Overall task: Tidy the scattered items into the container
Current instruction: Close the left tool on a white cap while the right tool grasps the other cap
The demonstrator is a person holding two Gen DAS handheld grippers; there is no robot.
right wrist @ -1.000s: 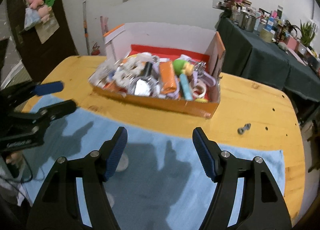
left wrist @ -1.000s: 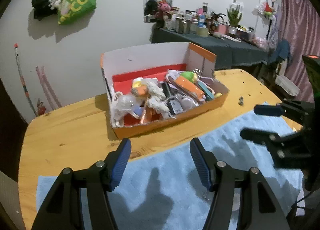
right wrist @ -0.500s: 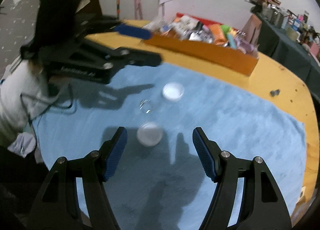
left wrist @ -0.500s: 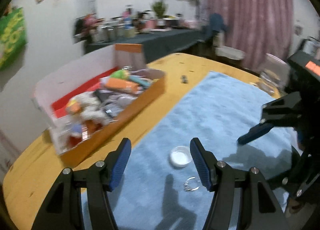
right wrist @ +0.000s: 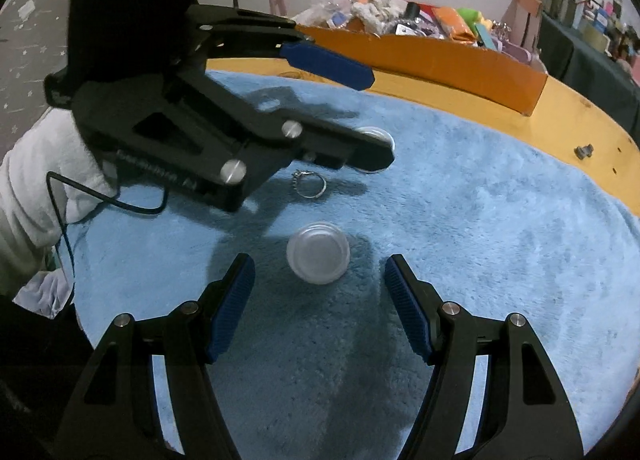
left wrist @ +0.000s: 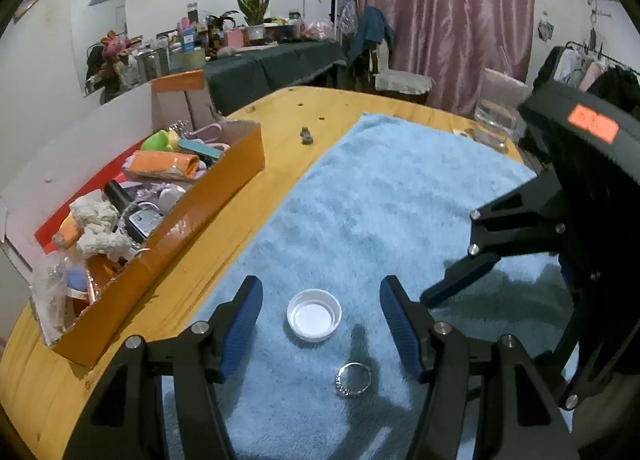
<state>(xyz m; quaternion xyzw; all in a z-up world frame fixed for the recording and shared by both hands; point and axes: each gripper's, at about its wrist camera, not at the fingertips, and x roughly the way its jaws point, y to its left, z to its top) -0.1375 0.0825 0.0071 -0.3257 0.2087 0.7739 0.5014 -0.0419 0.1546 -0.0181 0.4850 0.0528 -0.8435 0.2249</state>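
Observation:
A white bottle cap (left wrist: pixel 314 314) lies open side up on the blue towel (left wrist: pixel 400 195), between the open fingers of my left gripper (left wrist: pixel 321 314). A small metal key ring (left wrist: pixel 353 379) lies just nearer the camera. In the right wrist view a clear round lid (right wrist: pixel 318 258) rests on the towel, just ahead of my open right gripper (right wrist: pixel 319 296). The left gripper (right wrist: pixel 362 115) reaches in from the left there, half covering the cap (right wrist: pixel 374 135), with the key ring (right wrist: pixel 310 184) below it. The orange cardboard box (left wrist: pixel 192 215), full of small items, stands beyond the towel.
A small grey metal part (left wrist: pixel 306 135) lies on the bare wooden table (left wrist: pixel 280 115) past the box. A white sleeve (right wrist: pixel 28 187) with a black cable shows at the left. A dark-clothed side table with clutter (left wrist: pixel 276 59) and a pink curtain stand behind.
Both grippers have swung down from facing the box to the towel. The left one now straddles the white cap, and the right one has closed in on the clear lid.

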